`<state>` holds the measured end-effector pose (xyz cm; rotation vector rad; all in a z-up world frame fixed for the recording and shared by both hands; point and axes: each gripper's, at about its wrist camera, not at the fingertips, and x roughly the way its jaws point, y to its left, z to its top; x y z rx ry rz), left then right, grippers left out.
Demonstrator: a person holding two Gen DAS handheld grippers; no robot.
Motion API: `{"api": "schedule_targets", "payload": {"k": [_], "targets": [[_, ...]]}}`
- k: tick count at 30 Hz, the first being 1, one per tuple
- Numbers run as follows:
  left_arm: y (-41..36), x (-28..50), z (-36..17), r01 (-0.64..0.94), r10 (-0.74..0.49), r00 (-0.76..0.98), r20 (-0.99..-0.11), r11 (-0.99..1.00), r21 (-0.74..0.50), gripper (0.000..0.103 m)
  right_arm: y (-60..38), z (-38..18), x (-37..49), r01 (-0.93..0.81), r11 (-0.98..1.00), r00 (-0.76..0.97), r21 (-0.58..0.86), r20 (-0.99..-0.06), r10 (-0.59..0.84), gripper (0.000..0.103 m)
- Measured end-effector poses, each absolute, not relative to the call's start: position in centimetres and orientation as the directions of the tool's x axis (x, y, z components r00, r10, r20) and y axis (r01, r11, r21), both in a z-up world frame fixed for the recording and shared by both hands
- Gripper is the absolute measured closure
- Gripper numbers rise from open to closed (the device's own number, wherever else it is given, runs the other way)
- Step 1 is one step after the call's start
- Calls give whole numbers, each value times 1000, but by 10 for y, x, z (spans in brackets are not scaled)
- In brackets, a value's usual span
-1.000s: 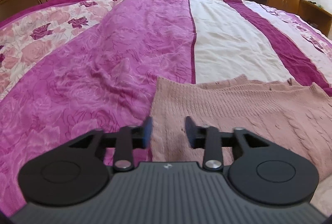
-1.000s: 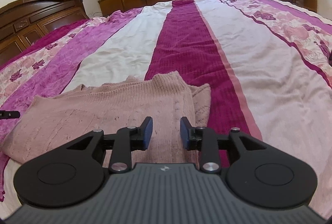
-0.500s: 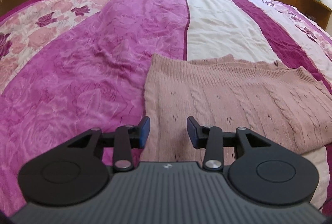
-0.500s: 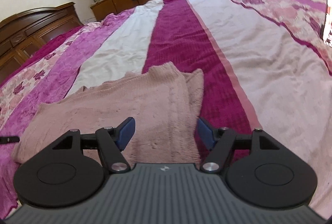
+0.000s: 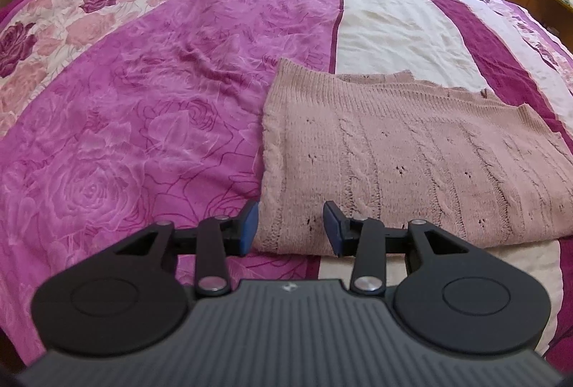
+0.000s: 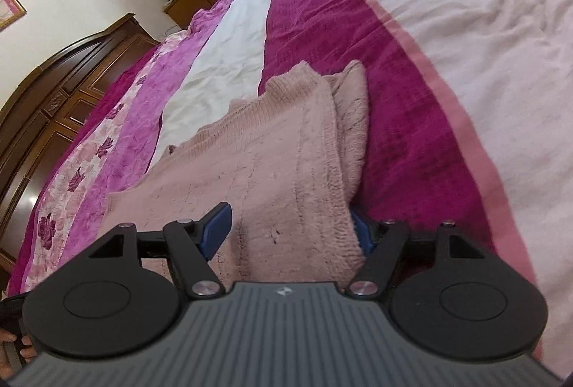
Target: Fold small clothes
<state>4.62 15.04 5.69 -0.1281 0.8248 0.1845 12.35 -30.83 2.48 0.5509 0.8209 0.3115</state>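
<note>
From the left: my left tongs (image 5: 289,229) hang low over the bed (image 5: 150,122), their blue pads spread apart with nothing between them. They point at the near left corner of the pink knit sweater (image 5: 412,165), which lies flat on the pink and magenta bedspread, already doubled over into a wide rectangle. The left pad sits just beside the sweater's left edge; the right pad is over the knit.

Moving right: my right tongs (image 6: 290,229) are tilted and spread wide, straddling the sweater's (image 6: 279,172) near right corner. One pad rests over the top of the fabric, the other is tucked just beyond the right edge, partly hidden by the knit. They are not closed on it yet. A second layer peeks out along the far right side.

I judge the step in hand to be taking hold of both near corners for another fold. Next, both tongs must close on every layer at their corners, then lift together, evenly, so the stack does not slip.
</note>
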Motion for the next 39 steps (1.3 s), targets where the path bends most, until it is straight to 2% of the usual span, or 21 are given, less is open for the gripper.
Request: {"api": "schedule_targets", "payload": {"k": [17, 18, 22, 39], "targets": [[144, 46, 56, -208, 109, 662, -742, 977, -42, 61, -313, 5, 144, -11, 677, 658, 736, -504, 559, 27], [144, 46, 56, -209, 109, 661, -742, 977, -43, 61, -312, 4, 145, -14, 674, 660, 739, -499, 561, 29], [145, 45, 56, -209, 107, 660, -743, 977, -45, 61, -308, 1, 144, -14, 702, 659, 712, -521, 543, 51], [146, 45, 53, -214, 108, 658, -745, 976, -48, 61, -306, -6, 147, -21, 707, 645, 707, -531, 549, 52]]}}
